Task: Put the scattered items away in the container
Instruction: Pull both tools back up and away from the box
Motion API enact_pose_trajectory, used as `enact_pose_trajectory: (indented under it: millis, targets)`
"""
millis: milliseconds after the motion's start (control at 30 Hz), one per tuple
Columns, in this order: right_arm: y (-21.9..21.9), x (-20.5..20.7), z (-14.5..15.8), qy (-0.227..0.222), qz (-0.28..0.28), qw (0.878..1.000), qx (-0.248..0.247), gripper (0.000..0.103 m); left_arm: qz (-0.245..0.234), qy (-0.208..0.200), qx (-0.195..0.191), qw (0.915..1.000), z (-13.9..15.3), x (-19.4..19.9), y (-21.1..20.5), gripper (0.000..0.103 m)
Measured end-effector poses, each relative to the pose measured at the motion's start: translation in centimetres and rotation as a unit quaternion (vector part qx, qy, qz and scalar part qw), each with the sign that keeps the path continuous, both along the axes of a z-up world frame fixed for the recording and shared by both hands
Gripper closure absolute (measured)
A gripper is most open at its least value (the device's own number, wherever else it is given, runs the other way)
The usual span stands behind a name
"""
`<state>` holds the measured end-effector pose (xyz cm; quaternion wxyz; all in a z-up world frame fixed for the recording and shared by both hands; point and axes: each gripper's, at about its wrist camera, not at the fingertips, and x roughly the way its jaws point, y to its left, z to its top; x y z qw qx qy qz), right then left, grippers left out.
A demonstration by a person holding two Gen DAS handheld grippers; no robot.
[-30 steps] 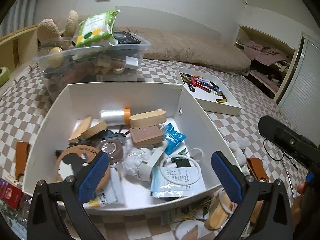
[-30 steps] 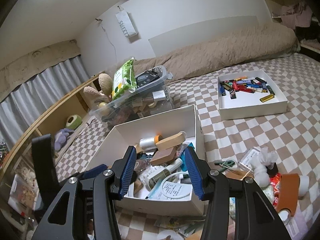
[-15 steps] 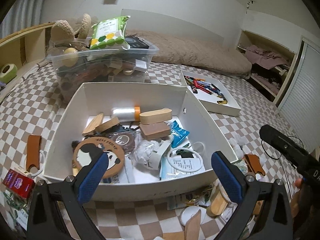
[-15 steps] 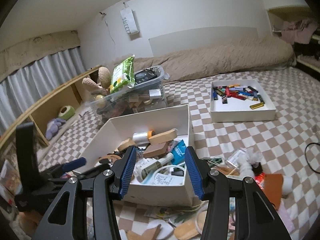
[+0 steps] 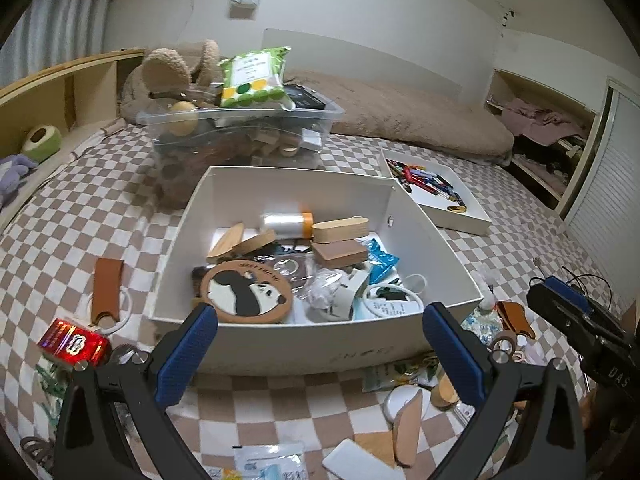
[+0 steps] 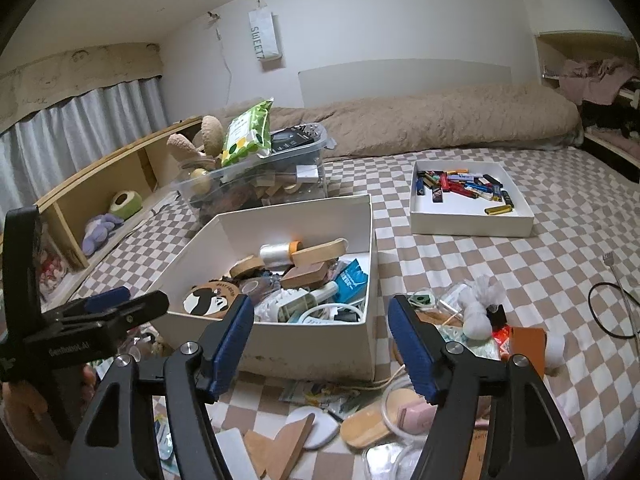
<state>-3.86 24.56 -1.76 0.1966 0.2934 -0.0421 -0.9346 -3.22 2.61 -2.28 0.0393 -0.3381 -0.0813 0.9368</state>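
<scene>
White box (image 5: pixel 280 344) full of assorted clutter

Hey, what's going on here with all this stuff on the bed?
A person holding a gripper in each hand is tidying clutter into a white box on the checkered bedspread. Right now the left gripper and the right gripper are both open and empty, held just short of the box. The box already holds a panda coaster, wooden pieces and packets. A red packet, a brown leather tag and wooden pieces lie outside it.
</scene>
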Motion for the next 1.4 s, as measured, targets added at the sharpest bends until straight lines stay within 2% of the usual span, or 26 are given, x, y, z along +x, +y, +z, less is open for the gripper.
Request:
enact_pose_trajectory:
  millis: [67, 133, 267, 333, 1133, 1400]
  targets:
    - [-0.2, 0.5, 0.0, 0.004, 0.001, 1.000, 0.004, 0.031, 0.004, 0.003, -0.003, 1.0000, 0.1, 0.6, -0.3, 0.000]
    - [-0.4, 1.1, 0.0, 0.010, -0.001, 1.000, 0.010, 0.015, 0.007, 0.004, -0.004, 1.0000, 0.2, 1.2, -0.6, 0.000]
    - [-0.4, 2.1, 0.0, 0.017, -0.011, 1.000, 0.016, 0.009, 0.012, 0.007, -0.005, 0.9999, 0.4, 2.2, -1.0, 0.000]
    - [-0.3, 2.5, 0.0, 0.017, -0.009, 1.000, 0.013, 0.000, 0.014, 0.009, -0.007, 0.9998, 0.4, 2.8, -1.2, 0.000]
    - [-0.6, 6.7, 1.3, 0.041, -0.010, 0.999, 0.003, 0.000, 0.022, 0.028, -0.020, 0.9992, 2.0, 7.2, -1.9, 0.000]
    - [-0.6, 7.8, 1.8, 0.064, -0.011, 0.998, -0.003, 0.000, 0.021, 0.035, -0.022, 0.9989, 2.8, 8.3, -2.2, 0.000]
